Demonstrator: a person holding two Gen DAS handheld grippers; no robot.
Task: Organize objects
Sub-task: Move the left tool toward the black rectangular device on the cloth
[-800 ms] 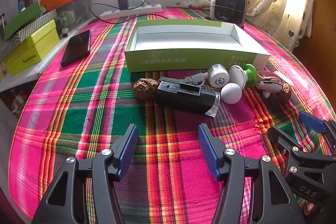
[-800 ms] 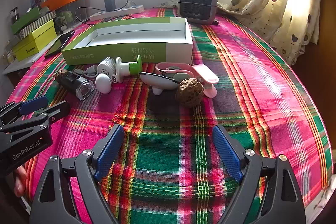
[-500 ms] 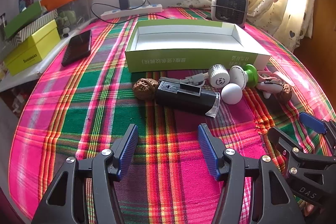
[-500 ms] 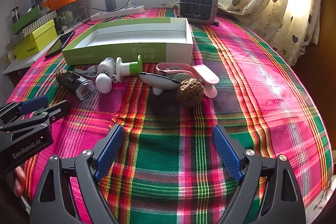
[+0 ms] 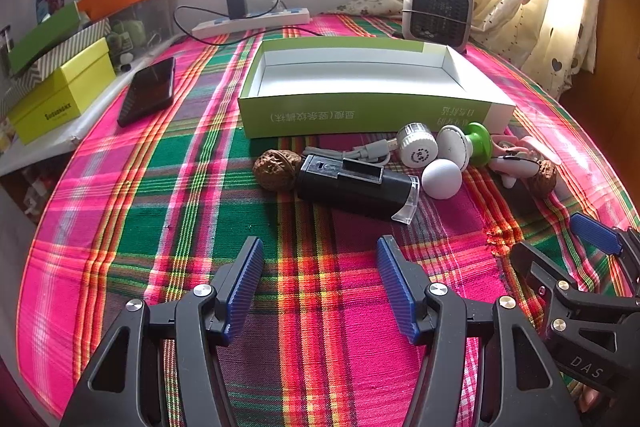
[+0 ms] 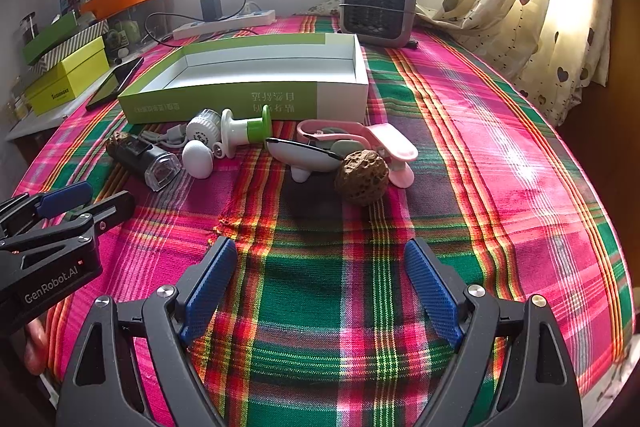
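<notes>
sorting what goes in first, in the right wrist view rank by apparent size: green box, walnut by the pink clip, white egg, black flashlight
1. green box
2. black flashlight
3. walnut, close to the flashlight, so unsure
4. white egg

- Left gripper (image 5: 319, 283): black plastic frame w/ triangular cutouts showing; ribbed blue pads (image 5: 244, 283) lining both fingers; silver screws sitting at finger joints.
- Right gripper (image 6: 318, 291): same build, showing black frame, textured blue pads (image 6: 434, 293), silver screws near pad bases.
- Markings: white "GenRobot.AI" lettering showing on left unit's side in right wrist view; "DAS" showing on right unit's body in left wrist view.
- Skin: bare fingertips (image 6: 34, 351) showing under left unit.
</notes>
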